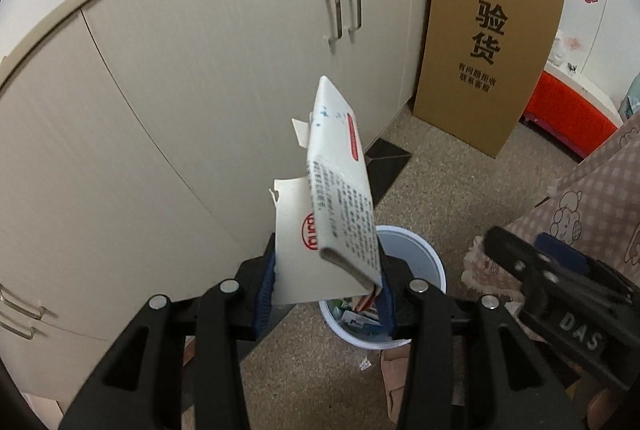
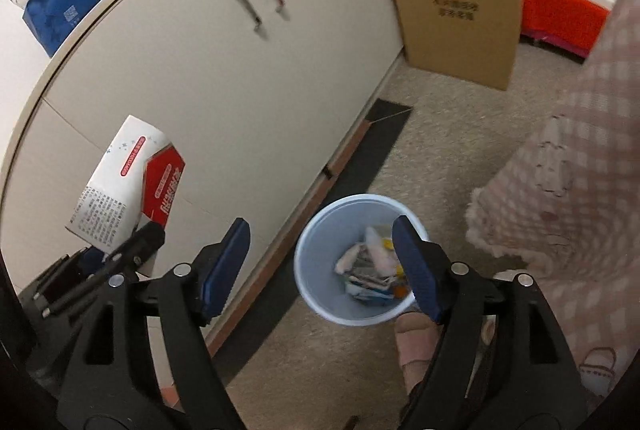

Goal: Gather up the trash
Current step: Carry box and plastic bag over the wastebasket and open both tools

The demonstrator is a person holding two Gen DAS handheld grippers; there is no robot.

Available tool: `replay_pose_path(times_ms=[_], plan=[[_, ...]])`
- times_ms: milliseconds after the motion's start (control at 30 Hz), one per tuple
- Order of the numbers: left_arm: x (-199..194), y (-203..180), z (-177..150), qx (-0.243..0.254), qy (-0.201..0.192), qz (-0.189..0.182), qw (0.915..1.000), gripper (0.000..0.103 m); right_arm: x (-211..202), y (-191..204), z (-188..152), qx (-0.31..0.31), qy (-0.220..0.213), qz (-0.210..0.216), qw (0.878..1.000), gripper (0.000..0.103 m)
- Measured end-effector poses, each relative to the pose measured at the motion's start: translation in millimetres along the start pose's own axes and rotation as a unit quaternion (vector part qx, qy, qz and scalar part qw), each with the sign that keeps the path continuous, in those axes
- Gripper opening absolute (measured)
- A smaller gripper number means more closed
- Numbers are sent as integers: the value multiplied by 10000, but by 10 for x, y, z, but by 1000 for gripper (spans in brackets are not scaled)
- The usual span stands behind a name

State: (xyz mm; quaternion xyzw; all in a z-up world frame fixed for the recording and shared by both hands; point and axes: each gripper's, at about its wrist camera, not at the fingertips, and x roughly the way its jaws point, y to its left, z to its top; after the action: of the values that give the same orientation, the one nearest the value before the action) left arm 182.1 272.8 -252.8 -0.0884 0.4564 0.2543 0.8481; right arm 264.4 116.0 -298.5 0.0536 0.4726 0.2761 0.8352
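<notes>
My left gripper [image 1: 326, 294] is shut on a flattened white carton [image 1: 340, 198] with red print, held upright above the floor. The carton also shows in the right wrist view [image 2: 120, 186], at the left and left of the bin. A white waste bin [image 2: 312, 262] stands on the floor below, holding several pieces of paper trash; in the left wrist view the bin [image 1: 416, 258] sits just behind and under the carton. My right gripper [image 2: 320, 262] is open and empty, directly above the bin.
A beige cabinet [image 1: 200, 90] runs along the left. A brown cardboard box [image 1: 488, 46] leans beyond it. A pink checked cloth [image 2: 580, 170] hangs at the right. A dark mat [image 2: 376, 150] lies at the cabinet's foot. A person's foot [image 2: 416, 342] is beside the bin.
</notes>
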Motion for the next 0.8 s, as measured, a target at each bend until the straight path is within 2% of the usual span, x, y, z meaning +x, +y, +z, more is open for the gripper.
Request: replay_pose_path(times_ms=[67,233,467,800], plan=[[55,-50,-15,27,58,-17,10000,41,-20,-67,-46,-1,-92,-262,9996,74],[130,-145,-60,114,164,-84,9998,41,-122,-185,-100,198,-261,-436,9985,75],[155,-251,-31,180,206,-166,9995,41,-192,-316,-85,583,-396,-388,9968,78],[162,-338,70,261,154,-170,9994,42,-225,-292,-78,588,-455,-332,9967,78]])
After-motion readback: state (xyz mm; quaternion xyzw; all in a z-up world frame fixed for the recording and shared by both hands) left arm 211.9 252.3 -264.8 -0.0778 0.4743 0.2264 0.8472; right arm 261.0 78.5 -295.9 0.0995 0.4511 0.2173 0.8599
